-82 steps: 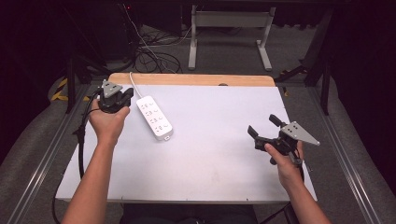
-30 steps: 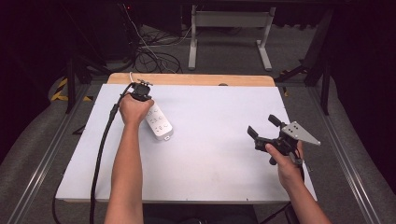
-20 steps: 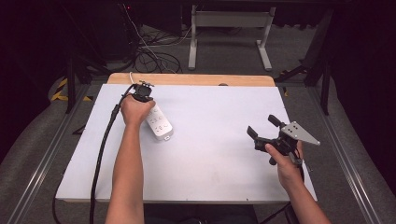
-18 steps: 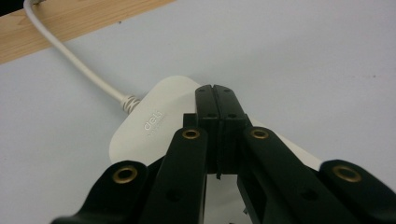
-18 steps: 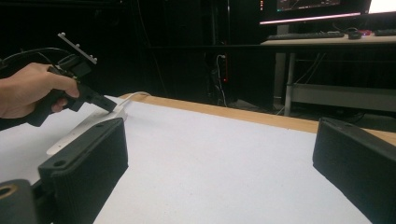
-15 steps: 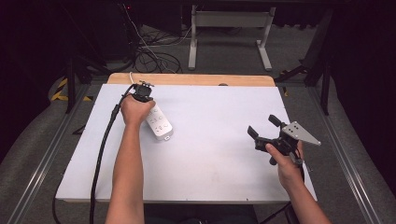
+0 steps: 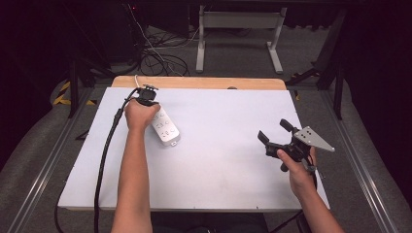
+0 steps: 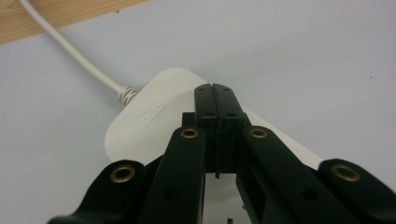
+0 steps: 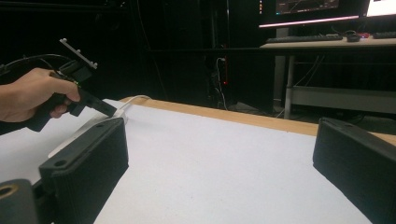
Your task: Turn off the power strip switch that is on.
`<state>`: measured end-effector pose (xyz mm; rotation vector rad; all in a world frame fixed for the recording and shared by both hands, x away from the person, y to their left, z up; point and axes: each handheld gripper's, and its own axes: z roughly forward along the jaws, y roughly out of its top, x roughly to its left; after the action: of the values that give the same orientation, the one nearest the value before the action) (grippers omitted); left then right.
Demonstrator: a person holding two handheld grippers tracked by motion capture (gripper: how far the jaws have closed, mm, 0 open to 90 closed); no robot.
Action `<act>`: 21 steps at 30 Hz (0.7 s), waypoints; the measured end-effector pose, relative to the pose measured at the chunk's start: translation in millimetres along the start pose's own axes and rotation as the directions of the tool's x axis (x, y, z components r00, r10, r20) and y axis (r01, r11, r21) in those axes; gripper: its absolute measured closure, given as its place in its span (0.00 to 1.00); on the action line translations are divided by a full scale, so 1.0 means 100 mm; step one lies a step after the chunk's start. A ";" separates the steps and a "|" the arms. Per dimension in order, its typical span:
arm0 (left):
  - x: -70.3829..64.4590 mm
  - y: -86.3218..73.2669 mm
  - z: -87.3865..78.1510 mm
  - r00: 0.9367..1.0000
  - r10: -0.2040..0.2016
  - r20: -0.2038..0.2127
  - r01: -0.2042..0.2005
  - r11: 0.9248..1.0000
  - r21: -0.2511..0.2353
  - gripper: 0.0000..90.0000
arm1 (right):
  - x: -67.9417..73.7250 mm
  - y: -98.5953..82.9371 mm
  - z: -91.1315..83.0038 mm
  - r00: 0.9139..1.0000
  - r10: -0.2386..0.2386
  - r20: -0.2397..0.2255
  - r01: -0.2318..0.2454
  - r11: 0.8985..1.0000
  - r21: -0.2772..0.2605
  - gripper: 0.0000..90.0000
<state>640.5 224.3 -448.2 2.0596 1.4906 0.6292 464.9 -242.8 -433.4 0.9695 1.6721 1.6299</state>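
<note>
A white power strip [image 7: 166, 130] lies on the white table top [image 7: 223, 165] at the far left, its white cord [image 7: 136, 80] running off the back edge. My left gripper [image 7: 145, 95] is over the strip's cord end. In the left gripper view its jaws [image 8: 215, 95] are shut together with nothing between them, tips just over the strip [image 8: 149, 116] near the cord [image 8: 70, 51]; I cannot tell whether they touch. My right gripper [image 7: 274, 130] hovers open at the right side, far from the strip. The right gripper view [image 9: 219, 163] faces the left gripper [image 9: 105, 108] and the strip [image 9: 86, 127].
A wooden strip [image 7: 204, 82] edges the table's back. The left gripper's black cable [image 7: 104, 160] hangs along the left forearm and off the front. Behind the table are floor cables [image 7: 160, 58], a desk frame [image 7: 238, 29] and a desk with monitors [image 9: 322, 42].
My left gripper has moved right from the table's left edge to the strip's cord end and has held there for the last second. The right gripper has stayed in place.
</note>
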 end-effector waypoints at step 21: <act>-0.07 0.00 0.03 0.998 0.016 -0.053 -0.016 1.000 0.004 1.00 | 0.01 0.02 -0.01 1.000 -0.003 -0.005 0.003 1.000 -0.007 0.04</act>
<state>640.3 217.0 -450.5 2.0745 1.5071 0.6922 463.7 -242.8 -431.6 0.9601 1.6687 1.6369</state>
